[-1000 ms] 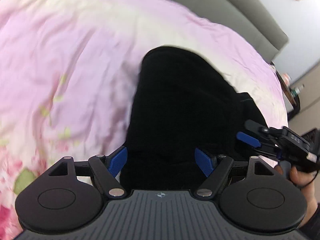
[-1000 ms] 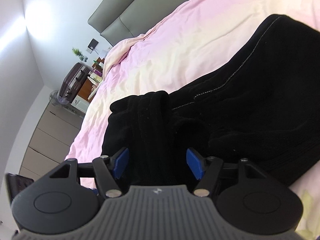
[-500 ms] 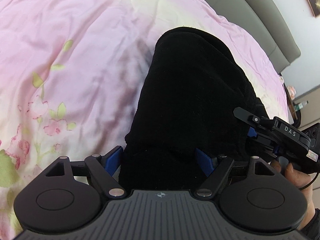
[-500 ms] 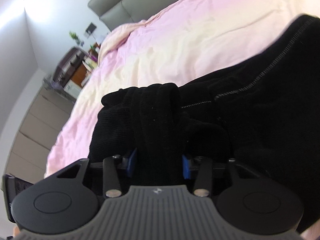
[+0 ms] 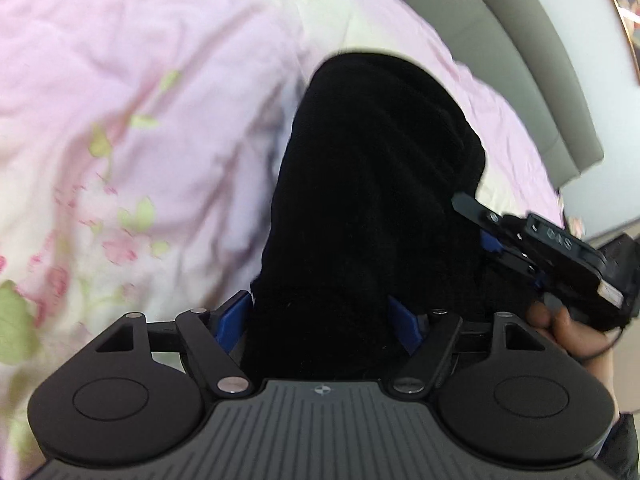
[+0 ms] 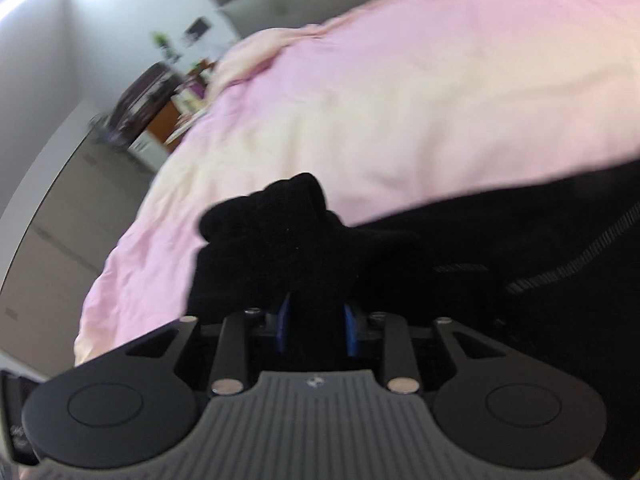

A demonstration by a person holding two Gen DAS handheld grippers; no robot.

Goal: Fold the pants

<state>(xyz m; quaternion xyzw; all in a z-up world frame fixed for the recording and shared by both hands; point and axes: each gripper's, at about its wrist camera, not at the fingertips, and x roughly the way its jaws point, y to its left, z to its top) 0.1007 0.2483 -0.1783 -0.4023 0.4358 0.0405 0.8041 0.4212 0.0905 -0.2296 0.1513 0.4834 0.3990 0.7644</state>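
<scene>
Black pants [image 5: 372, 200] lie on a pink bed cover [image 5: 140, 100]. In the left wrist view my left gripper [image 5: 320, 320] has its blue pads wide apart around a thick edge of the pants, not pinching it. My right gripper [image 6: 316, 324] is shut on a bunched end of the pants [image 6: 288, 232] and holds it raised off the cover. The right gripper also shows in the left wrist view [image 5: 500, 236], at the pants' right edge, with a hand behind it.
A grey headboard [image 5: 500, 40] runs along the far side of the bed. In the right wrist view a dresser and clutter [image 6: 160, 92] stand by the wall at the left, past the bed edge [image 6: 104, 280].
My right gripper has closed on the bunched end of the pants and lifted it. My left gripper has moved in over the pants' edge, with its jaws still apart.
</scene>
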